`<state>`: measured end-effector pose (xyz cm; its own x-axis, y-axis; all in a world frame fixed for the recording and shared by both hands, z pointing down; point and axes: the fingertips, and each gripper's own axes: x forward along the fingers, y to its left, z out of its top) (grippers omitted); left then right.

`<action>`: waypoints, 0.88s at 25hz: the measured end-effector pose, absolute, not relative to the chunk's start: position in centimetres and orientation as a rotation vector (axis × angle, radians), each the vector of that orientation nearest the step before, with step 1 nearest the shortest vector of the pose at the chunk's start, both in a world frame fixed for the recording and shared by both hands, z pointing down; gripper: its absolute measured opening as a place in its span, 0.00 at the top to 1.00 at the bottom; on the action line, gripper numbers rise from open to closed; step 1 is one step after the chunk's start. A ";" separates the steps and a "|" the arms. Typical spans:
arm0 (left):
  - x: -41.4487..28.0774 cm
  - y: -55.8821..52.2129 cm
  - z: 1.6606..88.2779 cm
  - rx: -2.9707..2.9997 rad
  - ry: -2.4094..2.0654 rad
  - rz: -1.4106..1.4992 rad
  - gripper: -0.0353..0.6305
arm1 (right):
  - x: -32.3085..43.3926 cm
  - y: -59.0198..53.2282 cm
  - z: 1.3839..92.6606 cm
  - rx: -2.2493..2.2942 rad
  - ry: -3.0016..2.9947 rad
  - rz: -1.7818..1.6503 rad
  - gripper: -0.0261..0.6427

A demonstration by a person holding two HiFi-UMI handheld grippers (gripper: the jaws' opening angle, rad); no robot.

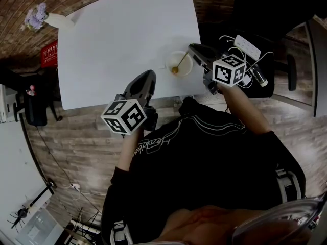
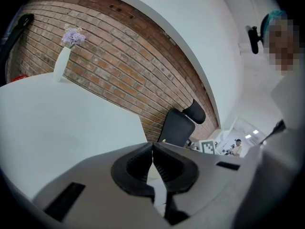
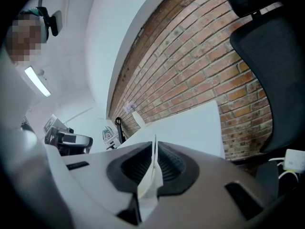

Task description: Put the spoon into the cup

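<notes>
A white cup (image 1: 185,70) stands near the front right corner of the white table (image 1: 122,40). A gold spoon (image 1: 179,65) leans inside it, handle up to the right. My right gripper (image 1: 193,47) hovers just right of the cup, off the table's right edge. Its jaws are shut (image 3: 155,147), and only a thin white sliver shows between the pads. My left gripper (image 1: 148,75) sits over the table's front edge, left of the cup. Its jaws are shut too (image 2: 153,151), with nothing in them. Neither gripper view shows the cup or spoon.
A white vase with purple flowers (image 1: 51,18) stands at the table's far left corner, also seen as the vase (image 2: 61,63) against a brick wall. A black chair (image 2: 178,125) stands past the table's right side. A power strip (image 1: 247,46) with cables lies beyond my right gripper.
</notes>
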<state>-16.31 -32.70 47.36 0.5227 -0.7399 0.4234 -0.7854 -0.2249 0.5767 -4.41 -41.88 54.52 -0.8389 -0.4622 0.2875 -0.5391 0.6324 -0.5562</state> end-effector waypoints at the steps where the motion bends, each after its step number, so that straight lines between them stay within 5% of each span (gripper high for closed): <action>1: -16.3 -32.6 47.4 1.991 -1.240 0.075 0.94 | -4.4 -41.9 54.6 0.850 -2.727 0.992 0.96; 10: -15.8 -31.5 46.5 2.014 -1.230 0.070 0.94 | -2.2 -41.8 52.9 0.979 -2.703 0.933 0.79; 22: -14.9 -27.3 43.4 2.080 -1.230 0.029 0.94 | -0.1 -35.9 44.2 1.052 -2.859 0.802 0.82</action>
